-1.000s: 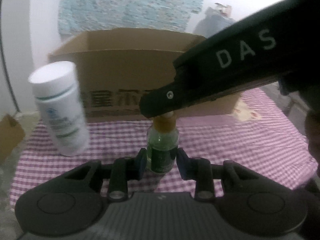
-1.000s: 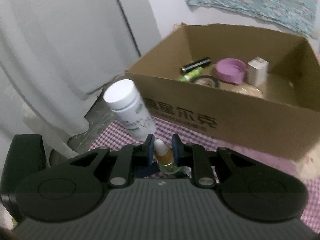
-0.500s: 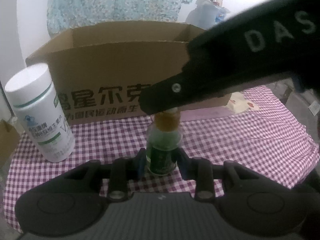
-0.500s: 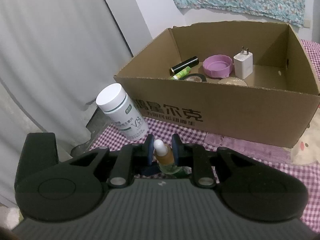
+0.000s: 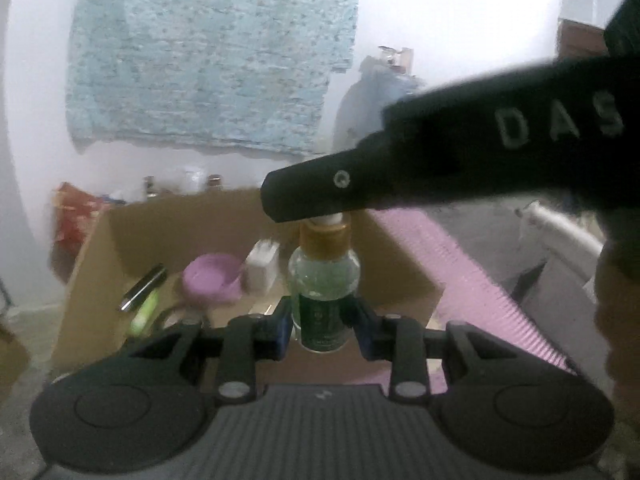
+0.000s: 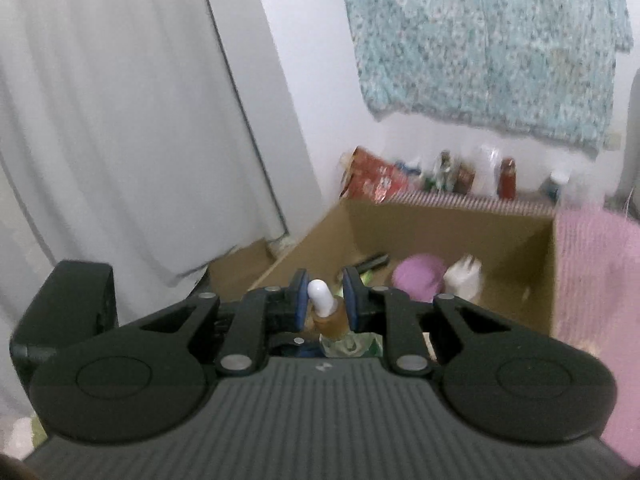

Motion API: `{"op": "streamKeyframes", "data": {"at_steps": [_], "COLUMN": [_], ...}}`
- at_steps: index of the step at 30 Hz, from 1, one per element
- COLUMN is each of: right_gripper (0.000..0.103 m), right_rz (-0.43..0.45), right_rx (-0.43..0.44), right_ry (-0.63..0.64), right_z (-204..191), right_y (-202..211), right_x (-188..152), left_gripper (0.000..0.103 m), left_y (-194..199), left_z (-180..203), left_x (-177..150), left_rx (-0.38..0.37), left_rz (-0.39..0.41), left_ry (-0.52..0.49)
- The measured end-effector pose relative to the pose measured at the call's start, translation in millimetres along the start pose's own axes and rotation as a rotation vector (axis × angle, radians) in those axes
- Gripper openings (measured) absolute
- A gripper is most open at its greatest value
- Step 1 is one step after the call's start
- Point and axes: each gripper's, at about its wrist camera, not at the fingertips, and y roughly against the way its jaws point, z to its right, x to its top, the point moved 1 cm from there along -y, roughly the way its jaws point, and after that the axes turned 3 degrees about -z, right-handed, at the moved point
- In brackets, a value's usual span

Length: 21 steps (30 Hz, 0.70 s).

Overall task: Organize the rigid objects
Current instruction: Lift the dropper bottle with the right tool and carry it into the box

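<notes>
small dropper bottle (image 5: 323,296), clear glass with green label, amber collar and white rubber bulb, is up in the air over the open cardboard box (image 5: 404,276), upright. left gripper (image 5: 322,325) clenched on the bottle's lower body, pads on both sides of the label. right gripper (image 6: 324,299) closed in around the white bulb and amber neck from above; in the left view its black finger covers the cap. likely light, rigid, breakable glass, smooth sides so could slip; body is the safe hold, the bulb is soft and would squash or pull off if it carried the load. box already holds a purple round lid (image 5: 214,280), white plug adapter (image 5: 262,266), a black tube (image 5: 144,286) and a green tube (image 5: 145,312). both views motion-blurred: label text unreadable, bottle's base hidden behind the left gripper body, box floor under the bottle not visible, shelf clutter behind the box too smeared to name.
</notes>
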Motion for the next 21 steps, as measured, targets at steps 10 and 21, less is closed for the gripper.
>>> {"op": "streamKeyframes", "data": {"at_steps": [10,21], "right_gripper": [0.017,0.017], "right_rz": [-0.096,-0.186], "right_rx": [-0.093,-0.073], "right_ry": [-0.081,-0.21], "right_z": [100.8,171.1], "right_y": [-46.6,-106.0], "right_x": [51.3,30.7], "left_gripper": [0.033,0.034], "left_y": [-111.0,-164.7], "left_z": [-6.6,-23.2], "left_x": [57.9,54.0], "left_rx": [-0.064,-0.042], "left_rz": [-0.172,-0.316], "left_ry": [0.035,0.107]}}
